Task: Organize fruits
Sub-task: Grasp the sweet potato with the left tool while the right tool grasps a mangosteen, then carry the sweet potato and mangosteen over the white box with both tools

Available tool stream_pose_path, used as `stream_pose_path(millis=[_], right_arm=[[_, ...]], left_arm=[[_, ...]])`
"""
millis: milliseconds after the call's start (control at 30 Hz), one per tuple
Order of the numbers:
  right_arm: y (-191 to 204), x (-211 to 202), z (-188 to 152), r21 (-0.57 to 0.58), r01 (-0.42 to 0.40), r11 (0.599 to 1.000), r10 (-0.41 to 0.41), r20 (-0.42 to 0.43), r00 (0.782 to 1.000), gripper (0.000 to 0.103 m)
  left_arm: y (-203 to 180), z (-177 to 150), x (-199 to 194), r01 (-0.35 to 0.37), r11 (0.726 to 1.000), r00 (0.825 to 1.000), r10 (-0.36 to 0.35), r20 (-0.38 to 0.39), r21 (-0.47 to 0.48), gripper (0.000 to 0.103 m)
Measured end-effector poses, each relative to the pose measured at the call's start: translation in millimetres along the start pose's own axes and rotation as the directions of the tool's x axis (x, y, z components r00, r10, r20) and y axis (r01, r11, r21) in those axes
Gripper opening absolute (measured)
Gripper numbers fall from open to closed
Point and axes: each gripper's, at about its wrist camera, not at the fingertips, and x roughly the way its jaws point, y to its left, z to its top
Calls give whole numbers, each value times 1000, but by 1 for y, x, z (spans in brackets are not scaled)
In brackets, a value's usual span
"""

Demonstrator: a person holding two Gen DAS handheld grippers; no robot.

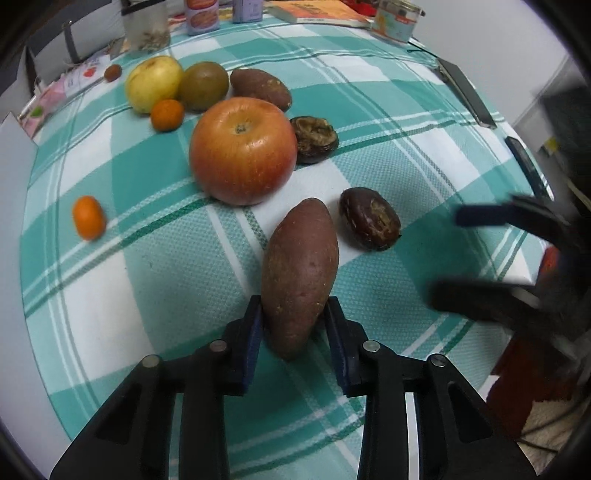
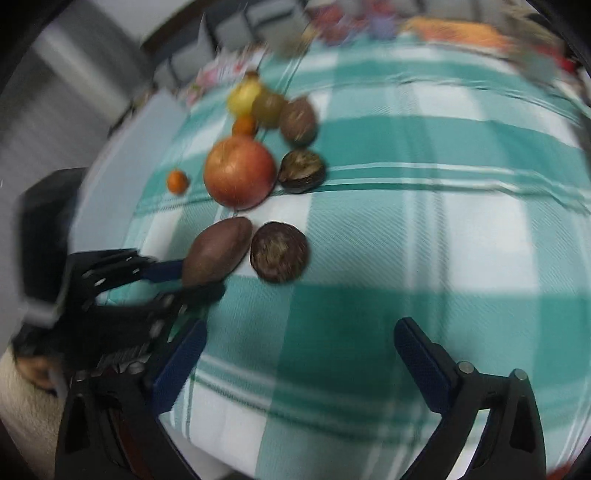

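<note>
My left gripper [image 1: 293,314] is shut on the near end of a reddish sweet potato [image 1: 300,275], which lies on the checked tablecloth; it also shows in the right wrist view [image 2: 216,253]. Beyond it sit a big red apple [image 1: 242,149], two dark wrinkled fruits [image 1: 369,218] [image 1: 314,138], a second sweet potato [image 1: 260,88], a yellow apple [image 1: 153,83], a green fruit [image 1: 203,85] and two small oranges [image 1: 88,217] [image 1: 167,115]. My right gripper [image 2: 297,354] is open and empty over the cloth, near the front edge, and blurred at the right of the left view [image 1: 454,258].
Jars, a can [image 1: 395,18] and a book [image 1: 317,13] stand along the table's far edge. Papers and a small brown fruit [image 1: 112,72] lie at the far left. Dark flat objects [image 1: 465,90] lie along the right edge.
</note>
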Motion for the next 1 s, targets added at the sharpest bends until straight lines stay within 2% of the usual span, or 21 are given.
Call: stream_pose_path(millis=[33,67,100,167,233,333,400,500,700,733,867,1000], right_arm=[[-2,7,9,16,-8,1000,9,-32,999,88],[-3,10,17,35,-5,999,7,-51,999,87],[-3,12,26,48,0,999,4,-74,997,87],[0,14,41,50,13,999,-8,-114,993,85],[5,18,52,25,46,999,-41,-161,986,82],[9,24,61,9,76,997,-72,-216,974,68],[14,27,63,-8,75,997,-75,-235,969,66],[26,33,70,-28,87,996,-91,-244,965,62],[32,49,71,-39,109,993,-116,-268,957,55],[37,49,71,-59,105,993,-117,-259,959,41],[60,51,63,-136,118,984,-153,-282,947,40],[88,58,51,-228,149,962,-218,-317,923,41]], left_arm=[[0,2,-1,0,1000,1000,0,-3,3,46],[2,6,-4,-3,1000,1000,3,-2,2,56],[4,10,-7,2,1000,1000,-2,3,2,61],[6,21,-9,19,1000,1000,-19,4,8,62],[2,29,-5,22,999,1000,-22,-19,33,60],[-10,34,6,-11,996,999,15,-44,87,53],[-13,33,9,-12,995,999,17,-50,98,42],[-15,28,10,-27,995,999,30,-32,94,41],[6,12,-5,-58,998,998,58,-10,-30,40],[13,7,-9,-62,996,998,62,-10,-64,40],[44,-21,-25,-105,973,994,102,-28,-207,40],[65,-43,-30,-121,954,992,110,-53,-276,41]])
